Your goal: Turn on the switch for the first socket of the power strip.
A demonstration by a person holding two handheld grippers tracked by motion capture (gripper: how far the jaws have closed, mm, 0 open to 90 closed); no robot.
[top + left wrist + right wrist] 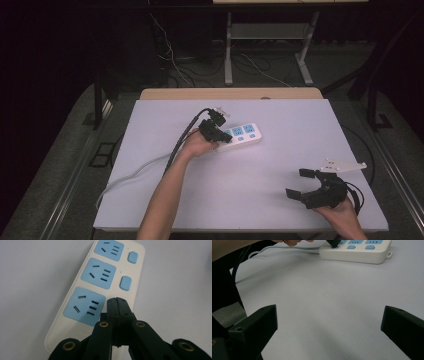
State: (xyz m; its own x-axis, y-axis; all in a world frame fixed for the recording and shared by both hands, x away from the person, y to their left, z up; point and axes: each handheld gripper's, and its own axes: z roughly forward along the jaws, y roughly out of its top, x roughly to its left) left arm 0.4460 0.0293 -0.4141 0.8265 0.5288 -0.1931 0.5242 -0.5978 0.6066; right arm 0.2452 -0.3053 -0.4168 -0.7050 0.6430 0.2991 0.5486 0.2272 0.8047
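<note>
Item: white power strip (240, 135), three blue socket faces, blue switch buttons alongside; lying flat near middle of white counter (280, 200), grey cord (131, 175) trailing off toward near-left edge.

Left claw (116, 300): jaws pressed together, nothing between them; tips set down on strip beside nearest socket, where that socket's switch (113, 305) would sit, the switch itself hidden beneath the tips. Two farther switches (125, 282) uncovered.

Right claw (295, 182): jaws spread wide, empty; held low over bare counter at near-right corner, well apart from strip.

Step in hand, judged: pressing nearest switch with closed tips.

Next move, judged: firm downward push until rocker tips over, then straight lift clear. Strip unheld, so pressure best kept vertical to avoid sliding it; right claw free to steady far end if needed.
</note>
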